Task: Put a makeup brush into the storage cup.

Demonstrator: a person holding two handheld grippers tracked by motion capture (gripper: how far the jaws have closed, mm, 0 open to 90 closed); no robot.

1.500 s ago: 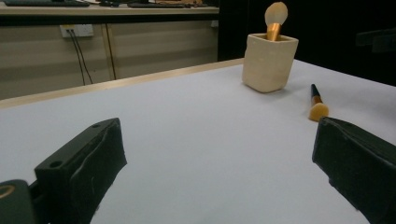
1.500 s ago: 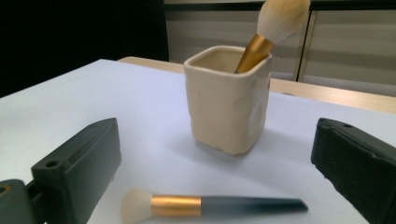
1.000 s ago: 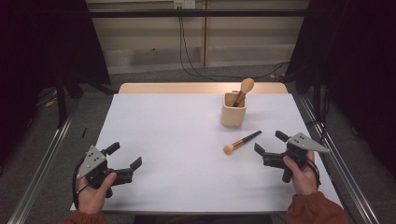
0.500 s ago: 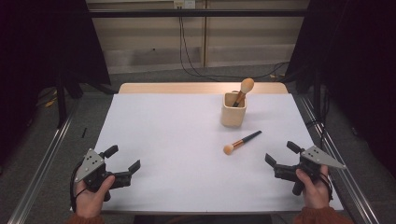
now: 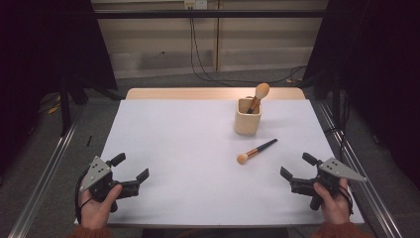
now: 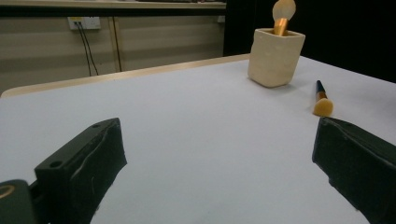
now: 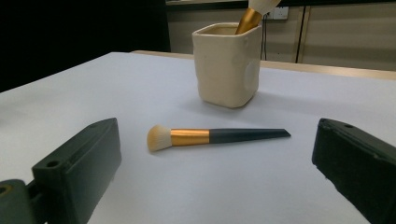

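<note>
We see the white table (image 5: 188, 144) bearing a cream cup (image 5: 247, 117) — a brush stands in it. Our right gripper (image 5: 297, 171) and left gripper (image 5: 130, 167) gape wide, holding nothing. The loose makeup brush (image 5: 256, 150) lies flat near the cup — untouched.

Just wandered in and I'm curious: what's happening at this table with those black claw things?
A person sits at a white table holding a two-jaw gripper in each hand. Both the left gripper and the right gripper are open and hold nothing. A makeup brush lies loose on the table ahead of the right gripper. Behind it stands a cream cup with another brush upright inside.
</note>
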